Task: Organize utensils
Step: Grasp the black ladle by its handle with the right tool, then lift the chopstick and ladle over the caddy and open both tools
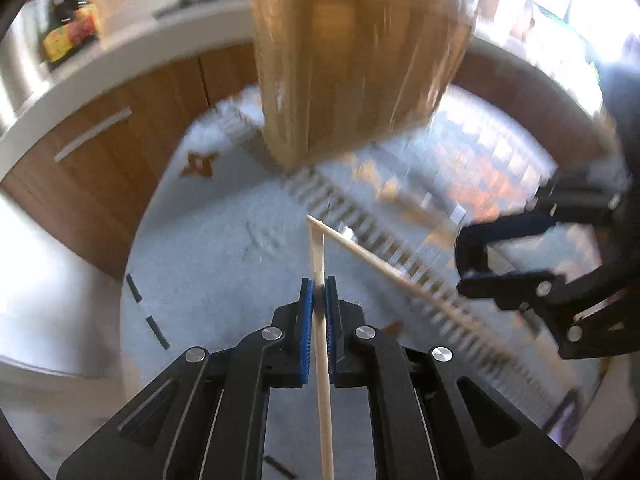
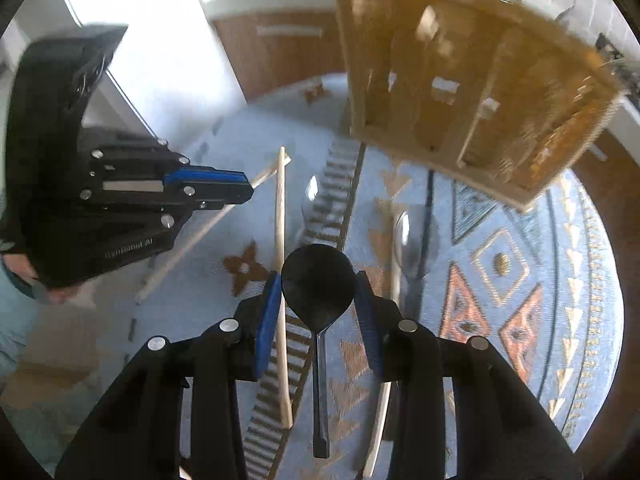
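Observation:
My left gripper is shut on a pale wooden chopstick and holds it above the rug; it also shows in the right wrist view. A second chopstick lies on the rug beside it. My right gripper is open over a black spoon lying on the rug, one finger on each side of its bowl. A chopstick and two clear spoons lie close by. The wooden utensil organizer with several compartments stands farther off, blurred.
A patterned blue and orange rug covers the floor. Wooden cabinets with a white counter curve around behind. The right gripper shows at the right of the left wrist view.

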Tool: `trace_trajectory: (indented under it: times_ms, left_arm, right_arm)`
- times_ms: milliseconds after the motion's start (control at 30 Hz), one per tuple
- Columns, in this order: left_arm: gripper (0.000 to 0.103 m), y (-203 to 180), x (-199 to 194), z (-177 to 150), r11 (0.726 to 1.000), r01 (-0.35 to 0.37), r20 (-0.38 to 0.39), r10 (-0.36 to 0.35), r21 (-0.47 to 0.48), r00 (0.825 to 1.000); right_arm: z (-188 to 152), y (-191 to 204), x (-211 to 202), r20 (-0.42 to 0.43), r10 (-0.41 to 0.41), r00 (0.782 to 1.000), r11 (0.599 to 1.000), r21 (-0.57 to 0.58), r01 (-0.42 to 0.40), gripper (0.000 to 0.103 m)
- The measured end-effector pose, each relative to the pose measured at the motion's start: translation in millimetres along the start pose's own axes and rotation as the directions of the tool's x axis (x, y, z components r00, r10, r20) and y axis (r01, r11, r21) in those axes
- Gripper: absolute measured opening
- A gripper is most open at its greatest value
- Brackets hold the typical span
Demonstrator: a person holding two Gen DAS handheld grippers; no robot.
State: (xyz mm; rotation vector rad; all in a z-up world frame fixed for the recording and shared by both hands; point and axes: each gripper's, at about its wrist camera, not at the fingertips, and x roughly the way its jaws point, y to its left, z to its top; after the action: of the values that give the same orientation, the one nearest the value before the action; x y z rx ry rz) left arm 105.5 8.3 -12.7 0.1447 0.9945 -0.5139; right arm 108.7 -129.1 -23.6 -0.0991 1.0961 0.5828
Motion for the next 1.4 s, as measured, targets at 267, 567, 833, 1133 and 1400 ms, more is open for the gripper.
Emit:
trace_trajectory:
  times_ms: [267,567,833,1133,1400]
  left_arm:
    - [0.004,-16.9,-90.0,6.6,0.997,0.016,0.406,0.018,-0.080,0.914]
    - [0.004,-31.2,-152.0,65.7,0.990,-0.015,0.737,0.114,-0.140,0.666]
    - [0.004,-20.3,-148.8,118.7,0.979,0.014,0.832,0.166,-0.204,0.529]
    - [0.004,9.9,-98.3,137.9,0.960,0.085,0.831,0.183,-0.265,0.525]
    - [0.005,20.6,-66.7,131.0,0.952,0.100,0.809,0.188,-0.290,0.556]
  right_arm:
    - [-11.1,-8.3,-79.0,0.291,0.001,0.957,1.000,0.019,-0.006,0.034]
    - [27.3,-18.7,-155.3,0.619,-0.171,0.767,0.985,0.131,0.114,0.034]
    - [89.9,-43.6,-150.2,0.757,-0.255,0.602,0.967,0.201,0.158,0.034]
    - [120.2,-48.0,-97.4,0.767,-0.349,0.539,0.921,0.173,0.350,0.034]
    - [107.8,-57.4,-74.8,0.749,-0.328,0.575,0.932,0.155,0.329,0.035]
